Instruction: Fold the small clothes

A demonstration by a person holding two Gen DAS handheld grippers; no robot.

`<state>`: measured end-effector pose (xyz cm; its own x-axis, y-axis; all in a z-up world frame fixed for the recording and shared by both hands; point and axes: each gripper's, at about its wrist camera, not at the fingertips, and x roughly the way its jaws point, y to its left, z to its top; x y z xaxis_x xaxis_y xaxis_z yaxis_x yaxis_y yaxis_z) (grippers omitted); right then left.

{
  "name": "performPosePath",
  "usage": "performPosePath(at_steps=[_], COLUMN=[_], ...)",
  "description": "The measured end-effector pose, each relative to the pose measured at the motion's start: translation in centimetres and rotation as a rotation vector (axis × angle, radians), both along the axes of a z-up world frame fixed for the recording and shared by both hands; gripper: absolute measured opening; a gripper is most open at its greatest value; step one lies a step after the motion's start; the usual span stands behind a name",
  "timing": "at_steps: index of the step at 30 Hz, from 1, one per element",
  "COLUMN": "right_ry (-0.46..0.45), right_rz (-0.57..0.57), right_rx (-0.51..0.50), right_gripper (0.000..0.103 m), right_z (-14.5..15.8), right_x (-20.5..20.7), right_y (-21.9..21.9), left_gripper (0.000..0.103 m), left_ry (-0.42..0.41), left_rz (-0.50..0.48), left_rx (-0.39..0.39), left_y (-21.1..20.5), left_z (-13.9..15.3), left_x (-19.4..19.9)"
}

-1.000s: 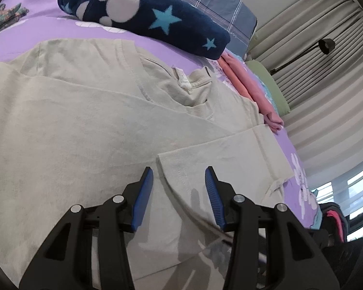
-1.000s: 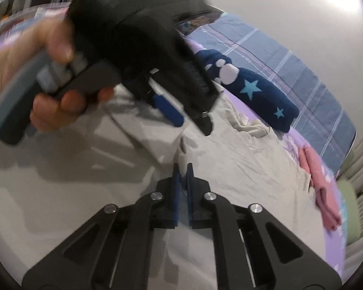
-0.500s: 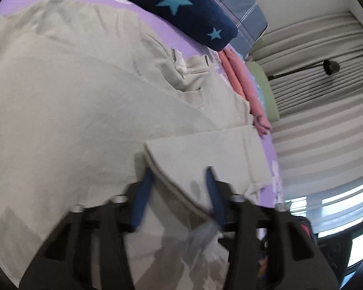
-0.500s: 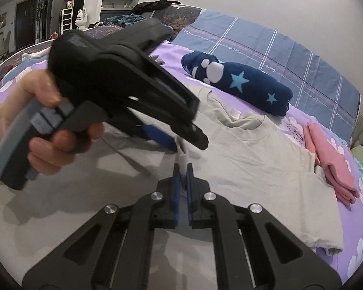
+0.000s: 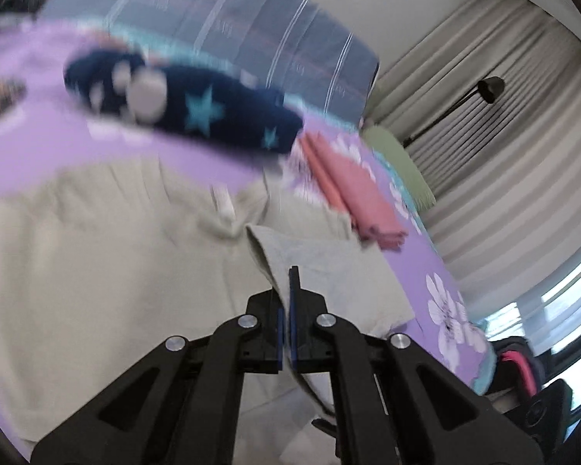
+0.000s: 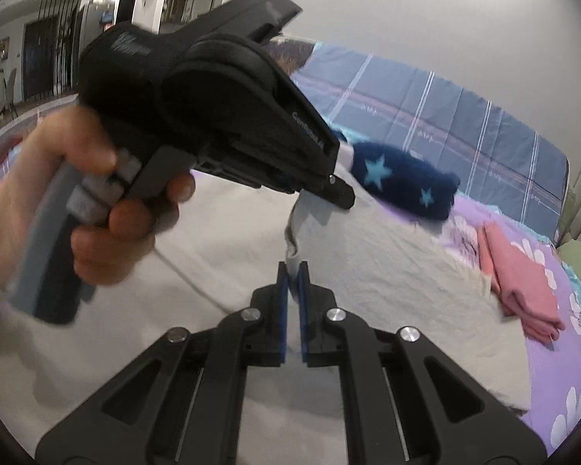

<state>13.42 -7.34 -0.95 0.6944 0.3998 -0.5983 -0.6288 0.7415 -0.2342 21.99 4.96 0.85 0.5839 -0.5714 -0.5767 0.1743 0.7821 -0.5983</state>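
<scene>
A beige T-shirt (image 5: 97, 271) lies spread on the purple bed sheet (image 5: 38, 143). My left gripper (image 5: 288, 283) is shut on the folded side edge of the shirt and holds it lifted. In the right wrist view the shirt (image 6: 387, 283) spreads over the bed, and my right gripper (image 6: 292, 271) is shut on the same raised fold. The left gripper (image 6: 341, 197), held in a hand, pinches that fold just beyond my right fingertips.
A navy plush cushion with stars (image 5: 197, 116) lies at the head of the bed, also in the right wrist view (image 6: 403, 178). A folded pink garment (image 5: 352, 193) lies right of the shirt. Curtains (image 5: 503, 155) and a lamp (image 5: 490, 89) stand at the right.
My left gripper was open over the shirt's folded edge; it has shut on it and lifted it. My right gripper stayed shut on the fabric and rose with it.
</scene>
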Motion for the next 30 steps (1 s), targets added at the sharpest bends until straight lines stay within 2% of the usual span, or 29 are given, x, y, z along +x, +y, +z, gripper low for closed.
performPosePath(at_steps=[2,4,8,10,13,18,21,22,24,26,28,30], right_ry=[0.008,0.01,0.021,0.079,0.135,0.177,0.236,0.263,0.32,0.339,0.349,0.357], right_rz=[0.019,0.051,0.111,0.141,0.148,0.152,0.159,0.161,0.157,0.147,0.109,0.045], right_rx=[0.04,0.073,0.096,0.113,0.121,0.115,0.101,0.092,0.066,0.057,0.034,0.035], right_gripper=[0.005,0.005,0.005,0.005,0.005,0.005,0.006,0.009,0.032,0.034,0.034,0.034], right_z=[1.1,1.9,1.9,1.3,0.3,-1.1,-2.3,-2.8,-4.1,-5.0,-5.6,-5.7], right_x=[-0.1,-0.4,-1.0,-0.7,-0.2,0.2,1.0,1.2,1.4,1.3,1.6,2.3], right_y=[1.4,3.2,6.7,8.1,9.3,10.4,10.5,10.4,10.0,8.8,6.3,3.5], left_gripper=[0.002,0.002,0.002,0.002,0.002,0.002,0.002,0.002,0.008,0.011,0.011,0.011], left_ry=[-0.061,-0.086,-0.101,-0.089,-0.059,-0.026,0.025,0.041,0.091,0.134,0.167,0.158], left_rz=[0.045,0.074,0.125,0.143,0.166,0.193,0.222,0.235,0.302,0.356,0.384,0.375], left_rx=[0.061,0.087,0.148,0.184,0.211,0.221,0.224,0.232,0.297,0.327,0.288,0.261], left_y=[1.7,3.2,6.5,7.8,8.9,10.2,11.1,11.3,12.2,13.2,14.1,13.9], left_z=[2.2,3.5,4.8,4.7,3.6,1.7,-0.4,-1.2,-3.4,-5.0,-6.0,-5.9], left_x=[-1.3,-2.0,-3.0,-3.2,-3.3,-3.3,-3.3,-3.4,-3.8,-4.2,-4.8,-5.2])
